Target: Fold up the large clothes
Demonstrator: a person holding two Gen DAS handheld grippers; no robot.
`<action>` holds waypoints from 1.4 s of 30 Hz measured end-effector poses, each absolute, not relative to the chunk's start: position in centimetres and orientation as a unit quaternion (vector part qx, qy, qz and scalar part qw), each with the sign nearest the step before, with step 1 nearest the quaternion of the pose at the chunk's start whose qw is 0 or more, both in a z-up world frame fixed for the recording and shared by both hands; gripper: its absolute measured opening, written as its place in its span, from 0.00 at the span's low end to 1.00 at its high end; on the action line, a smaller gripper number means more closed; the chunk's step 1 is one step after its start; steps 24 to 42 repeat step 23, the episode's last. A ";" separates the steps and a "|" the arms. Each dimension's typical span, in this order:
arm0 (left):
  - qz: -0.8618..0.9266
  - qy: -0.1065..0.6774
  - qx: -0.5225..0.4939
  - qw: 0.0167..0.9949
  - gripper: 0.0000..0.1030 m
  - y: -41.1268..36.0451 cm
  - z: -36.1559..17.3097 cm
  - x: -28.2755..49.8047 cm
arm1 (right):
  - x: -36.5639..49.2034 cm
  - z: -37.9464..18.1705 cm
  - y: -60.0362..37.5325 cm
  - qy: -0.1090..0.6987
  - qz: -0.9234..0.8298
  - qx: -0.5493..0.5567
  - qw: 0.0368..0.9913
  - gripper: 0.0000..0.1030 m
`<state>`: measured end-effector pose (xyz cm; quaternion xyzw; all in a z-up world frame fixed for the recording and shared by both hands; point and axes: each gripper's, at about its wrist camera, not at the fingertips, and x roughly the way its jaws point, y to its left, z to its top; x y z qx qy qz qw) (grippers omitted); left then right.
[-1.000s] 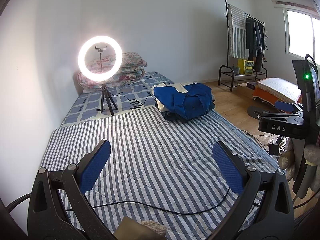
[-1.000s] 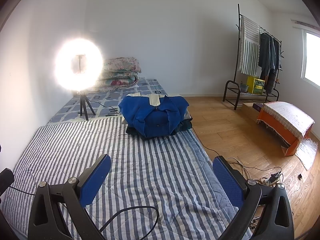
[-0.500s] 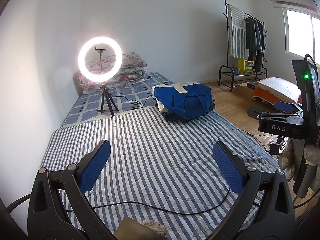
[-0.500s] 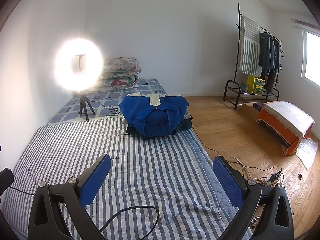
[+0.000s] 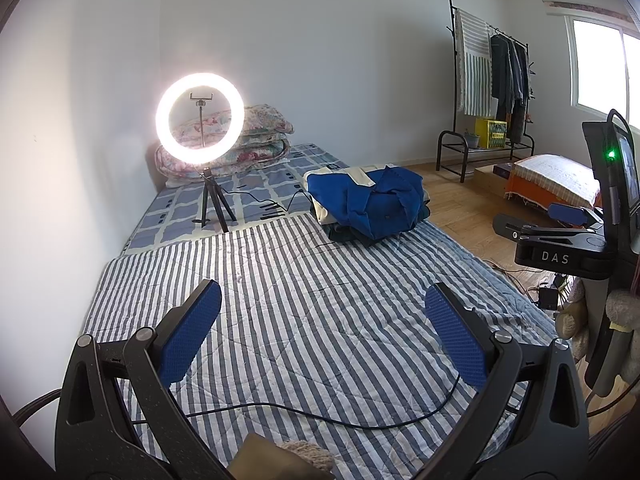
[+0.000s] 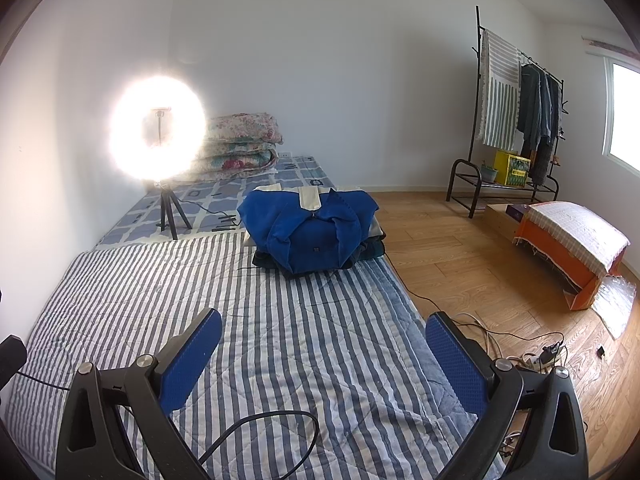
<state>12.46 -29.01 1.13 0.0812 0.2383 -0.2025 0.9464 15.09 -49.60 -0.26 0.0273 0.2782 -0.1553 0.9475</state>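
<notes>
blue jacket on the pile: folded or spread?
Folded. The blue jacket sits as a compact bundle, sleeves tucked in, atop the clothes pile.

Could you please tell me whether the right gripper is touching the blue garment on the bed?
Apart. In the right wrist view the open right gripper sits well short of the blue garment, with bare striped quilt between.

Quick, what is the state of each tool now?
Left tool: open, holding nothing.
Right tool: open, holding nothing.

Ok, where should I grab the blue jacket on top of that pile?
Probably pinch the blue jacket at its cream collar, coming in from above: it lies on top of the pile, and the collar's raised edge looks easiest to take without the clothes beneath.
</notes>
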 end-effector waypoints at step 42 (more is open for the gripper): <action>-0.195 0.223 0.082 0.952 1.00 -28.1 1.9 12.4 | 14.9 -0.7 -49.4 0.281 -0.156 0.026 0.947 1.00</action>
